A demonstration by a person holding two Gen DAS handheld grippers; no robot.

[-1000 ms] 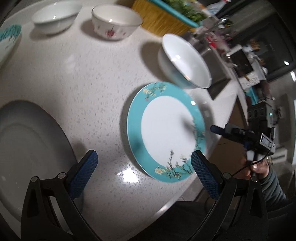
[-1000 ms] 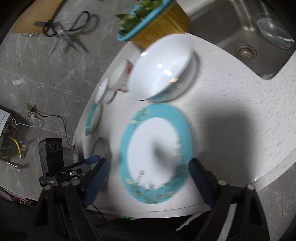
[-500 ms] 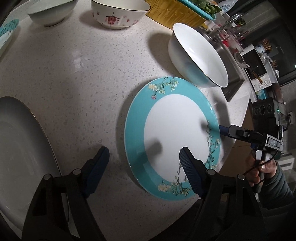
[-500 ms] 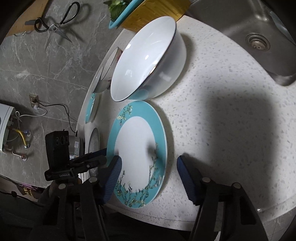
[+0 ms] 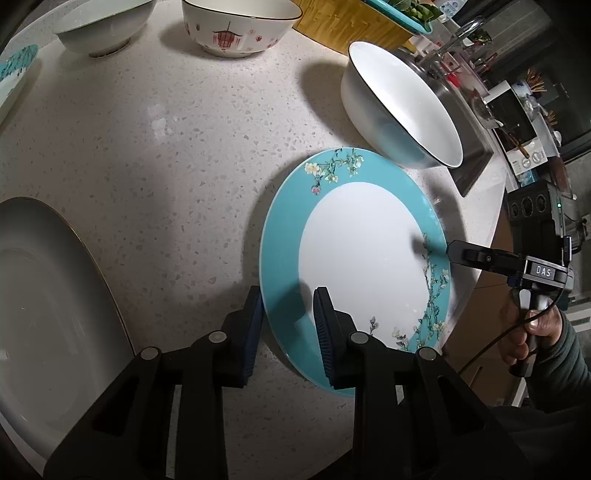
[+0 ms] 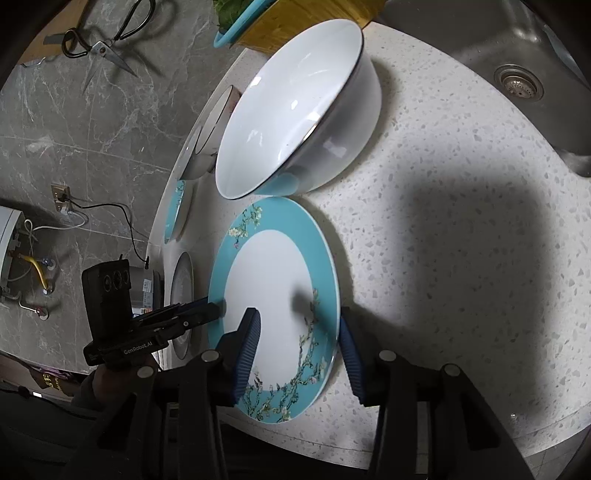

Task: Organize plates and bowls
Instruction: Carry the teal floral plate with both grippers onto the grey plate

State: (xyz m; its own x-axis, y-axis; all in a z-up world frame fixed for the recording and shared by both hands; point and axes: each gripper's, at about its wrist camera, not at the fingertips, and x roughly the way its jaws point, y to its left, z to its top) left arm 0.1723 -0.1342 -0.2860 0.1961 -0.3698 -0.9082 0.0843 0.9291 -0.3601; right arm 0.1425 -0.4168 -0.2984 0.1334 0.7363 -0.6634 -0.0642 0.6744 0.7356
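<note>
A turquoise-rimmed flowered plate [image 5: 362, 258] lies on the speckled white counter; it also shows in the right wrist view [image 6: 269, 291]. My left gripper [image 5: 290, 328] has its jaws narrowed around the plate's near rim, one finger under and one on top. My right gripper [image 6: 299, 354] straddles the plate's opposite rim with its jaws partly open. A large white bowl [image 5: 399, 110] stands just beyond the plate, touching its far edge [image 6: 295, 122].
A grey plate [image 5: 48, 295] lies at the left. A plain bowl [image 5: 103, 26], a red-patterned bowl [image 5: 236, 26] and a second turquoise plate [image 5: 14, 70] sit at the back. A yellow basket [image 5: 351, 26] and the sink [image 6: 517, 74] border the counter.
Both grippers moved in onto the turquoise plate from opposite sides. The left jaws narrowed a lot around its rim; the right jaws narrowed somewhat.
</note>
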